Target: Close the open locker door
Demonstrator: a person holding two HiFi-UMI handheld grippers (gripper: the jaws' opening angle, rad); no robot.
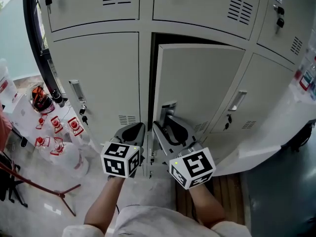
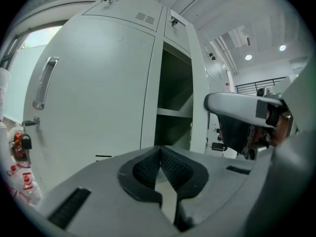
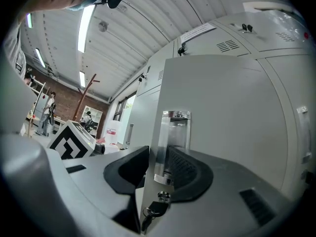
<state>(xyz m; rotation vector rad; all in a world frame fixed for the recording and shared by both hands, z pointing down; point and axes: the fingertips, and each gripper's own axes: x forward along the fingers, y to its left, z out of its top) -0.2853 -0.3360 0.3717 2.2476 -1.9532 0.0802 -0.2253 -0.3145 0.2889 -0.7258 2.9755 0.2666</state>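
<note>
The lower middle locker door (image 1: 197, 83) stands ajar, its free left edge swung out from the dark opening (image 1: 154, 73). My right gripper (image 1: 165, 125) is closed over that edge, right at the chrome handle (image 3: 173, 132). In the right gripper view its jaws (image 3: 157, 164) straddle the door edge (image 3: 232, 112), and a key (image 3: 155, 209) hangs in the lock below. My left gripper (image 1: 134, 130) is shut and empty just left of the door, low in front of the neighbouring locker. Over its closed jaws (image 2: 160, 154) I see the open compartment and shelf (image 2: 173, 102).
Closed lockers flank the open one: the left (image 1: 94, 78) with a handle and hanging keys, and the right (image 1: 256, 93). Red-and-white bottles (image 1: 54, 127) and a tripod leg (image 1: 44, 189) sit on the floor at left. A white sheet (image 1: 276, 127) drapes at the right.
</note>
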